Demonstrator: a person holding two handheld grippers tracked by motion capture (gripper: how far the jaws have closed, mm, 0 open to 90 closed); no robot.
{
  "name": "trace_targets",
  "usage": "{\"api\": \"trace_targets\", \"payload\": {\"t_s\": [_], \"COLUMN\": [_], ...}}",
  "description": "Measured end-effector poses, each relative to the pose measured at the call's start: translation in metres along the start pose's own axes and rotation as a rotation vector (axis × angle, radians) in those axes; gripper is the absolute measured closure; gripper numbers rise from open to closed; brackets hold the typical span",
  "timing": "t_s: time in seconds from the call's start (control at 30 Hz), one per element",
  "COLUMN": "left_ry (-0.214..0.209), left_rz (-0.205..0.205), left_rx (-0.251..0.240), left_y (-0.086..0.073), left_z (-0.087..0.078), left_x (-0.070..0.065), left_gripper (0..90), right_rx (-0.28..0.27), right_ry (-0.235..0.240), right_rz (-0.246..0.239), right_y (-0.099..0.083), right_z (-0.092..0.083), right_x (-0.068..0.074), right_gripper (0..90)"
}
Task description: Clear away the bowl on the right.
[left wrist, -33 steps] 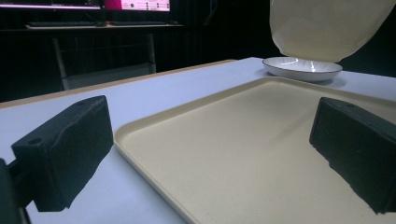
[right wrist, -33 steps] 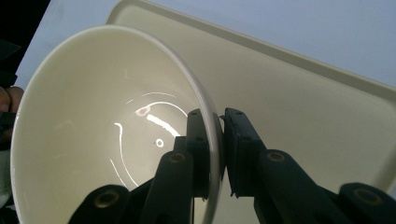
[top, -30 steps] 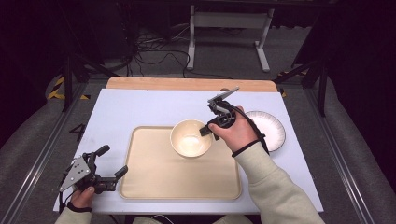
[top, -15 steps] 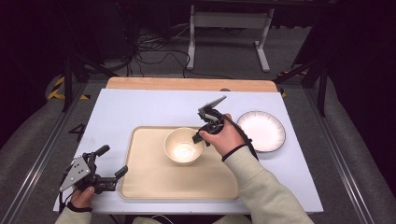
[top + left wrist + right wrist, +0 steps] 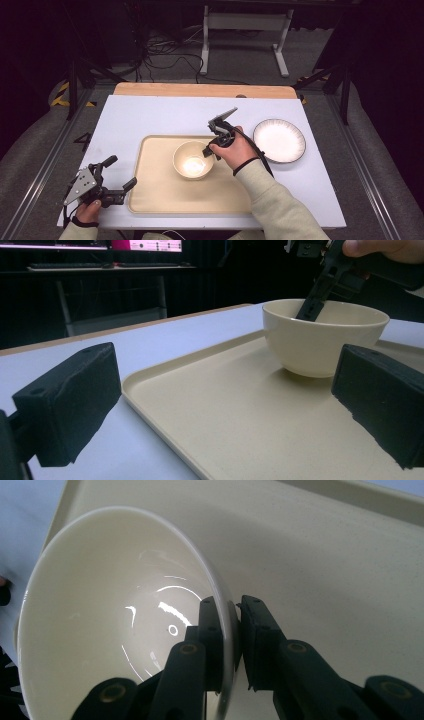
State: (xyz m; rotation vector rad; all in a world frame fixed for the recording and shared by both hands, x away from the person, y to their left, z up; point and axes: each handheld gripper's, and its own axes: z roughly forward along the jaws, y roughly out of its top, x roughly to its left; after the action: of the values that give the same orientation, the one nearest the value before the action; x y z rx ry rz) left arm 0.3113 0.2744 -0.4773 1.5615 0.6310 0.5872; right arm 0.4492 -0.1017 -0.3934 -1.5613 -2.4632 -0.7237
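Bowl [image 5: 193, 160] rim pinched in right gripper [image 5: 209, 148] jaws mid-tray [image 5: 150, 190]; left gripper [image 5: 121, 174] jaws gape empty at tray's edge.

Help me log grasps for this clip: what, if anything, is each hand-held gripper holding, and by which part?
The right hand-held gripper pinches the cream bowl by its rim wall, one jaw inside, one outside. The left hand-held gripper holds nothing.

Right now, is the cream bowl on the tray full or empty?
Empty. The bowl shows a bare glossy inside with only light reflections, while the right gripper pinches its rim; it sits upright on the tray.
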Motion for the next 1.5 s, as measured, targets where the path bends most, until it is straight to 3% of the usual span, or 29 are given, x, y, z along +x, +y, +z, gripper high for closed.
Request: {"api": "trace_targets", "payload": {"t_s": [0.57,0.73,0.93,1.07,1.2,1.5], "left_ry": [0.000,0.001,0.000,-0.001,0.000,0.001], "left_rz": [0.000,0.000,0.000,-0.002,-0.003,-0.004], "left_rx": [0.000,-0.002,0.000,0.000,-0.001,-0.003], "left_y": [0.000,0.000,0.000,0.000,0.000,0.000], "left_z": [0.000,0.000,0.000,0.000,0.000,0.000], "left_x": [0.000,0.000,0.000,0.000,0.000,0.000], "left_gripper": [0.3,0.2,0.2,0.2,0.2,0.2], "right_rx": [-0.006,-0.004,-0.023,-0.045,-0.094,-0.212], "right_ry": [0.018,0.025,0.022,0.019,0.048,0.038], "right_rz": [0.018,0.005,-0.029,-0.042,-0.050,-0.142], "right_y": [-0.004,-0.004,-0.006,-0.006,-0.009,-0.018], "right_z": [0.014,0.015,0.015,0.009,0.000,-0.022], "right_x": [-0.006,-0.008,-0.008,-0.008,-0.008,-0.007], "right_gripper": [80.3,79.6,72.8,68.5,64.3,63.4]}}
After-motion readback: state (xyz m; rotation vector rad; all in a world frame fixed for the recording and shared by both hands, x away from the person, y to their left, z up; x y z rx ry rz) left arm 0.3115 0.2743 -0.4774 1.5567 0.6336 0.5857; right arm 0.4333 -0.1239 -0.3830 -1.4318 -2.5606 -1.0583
